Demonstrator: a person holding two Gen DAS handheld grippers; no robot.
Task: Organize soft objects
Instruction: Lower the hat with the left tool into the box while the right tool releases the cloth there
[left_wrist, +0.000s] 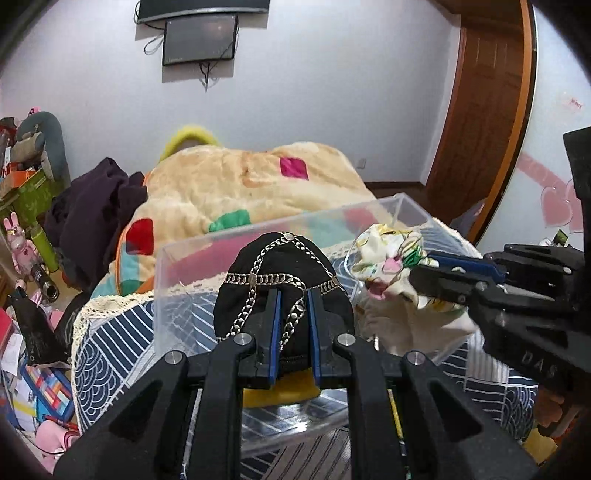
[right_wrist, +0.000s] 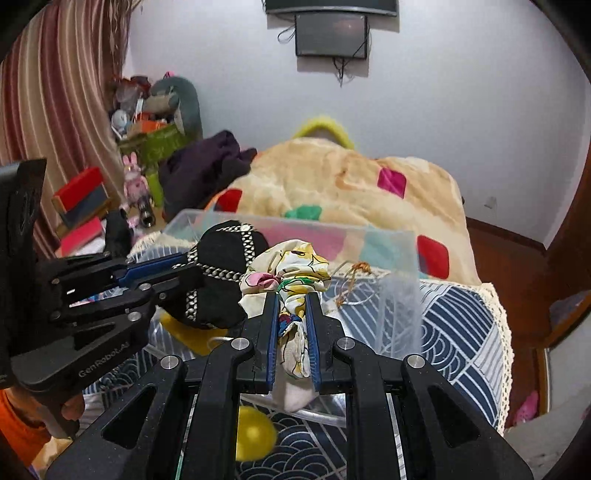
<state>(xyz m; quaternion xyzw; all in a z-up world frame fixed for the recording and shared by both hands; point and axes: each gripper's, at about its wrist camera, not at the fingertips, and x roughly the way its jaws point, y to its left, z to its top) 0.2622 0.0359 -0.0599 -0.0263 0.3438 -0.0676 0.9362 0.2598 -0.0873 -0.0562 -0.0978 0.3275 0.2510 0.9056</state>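
Observation:
My left gripper (left_wrist: 291, 295) is shut on a black soft cap with silver chain trim (left_wrist: 280, 266) and holds it over a clear plastic box (left_wrist: 192, 258). My right gripper (right_wrist: 291, 299) is shut on a cream floral cloth bundle (right_wrist: 288, 269), also held over the box (right_wrist: 399, 240). In the left wrist view the right gripper (left_wrist: 424, 273) enters from the right with the floral cloth (left_wrist: 388, 258). In the right wrist view the left gripper (right_wrist: 184, 269) comes from the left with the black cap (right_wrist: 225, 258). A yellow soft thing (left_wrist: 280, 395) lies in the box under the cap.
The box sits on a blue-and-white patterned cloth (right_wrist: 454, 325) on the bed. A beige blanket with coloured patches (left_wrist: 229, 184) and a dark purple garment (left_wrist: 96, 206) lie behind it. A yellow ball (right_wrist: 255, 435) sits near the box. Cluttered toys and boxes (left_wrist: 29, 258) fill the left.

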